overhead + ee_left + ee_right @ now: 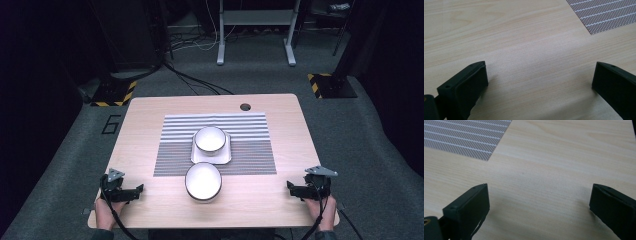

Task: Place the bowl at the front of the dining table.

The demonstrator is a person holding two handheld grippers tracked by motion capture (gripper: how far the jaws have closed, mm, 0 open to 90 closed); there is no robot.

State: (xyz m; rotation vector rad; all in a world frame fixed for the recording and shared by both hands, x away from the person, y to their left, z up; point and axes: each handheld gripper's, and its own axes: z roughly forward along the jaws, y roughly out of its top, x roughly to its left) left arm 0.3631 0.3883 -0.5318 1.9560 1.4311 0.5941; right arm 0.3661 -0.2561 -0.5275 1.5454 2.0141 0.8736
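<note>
High view puts the left gripper point(134, 190) at the lower left of the frame and the right gripper point(292, 187) at the lower right, each held in a hand point(104, 212) that enters from the bottom edge; the other hand point(323, 212) grips the right one. Both sit low over the wooden table point(145, 130), near its front edge, pointing inward toward each other.

Left gripper view shows its two black jaws spread wide, bare wood between them and nothing held; a corner of the striped mat point(604, 13) shows at the upper right. Right gripper view shows the same: jaws wide apart over bare wood, empty, with the mat at the upper left.

At the centre of the high view, the mat lies on the table. A white bowl point(210, 139) sits on a white square plate point(224, 155) on it. A second white bowl point(203, 181) stands just below, overlapping the mat's front edge, between the two grippers and well apart from both.
</note>
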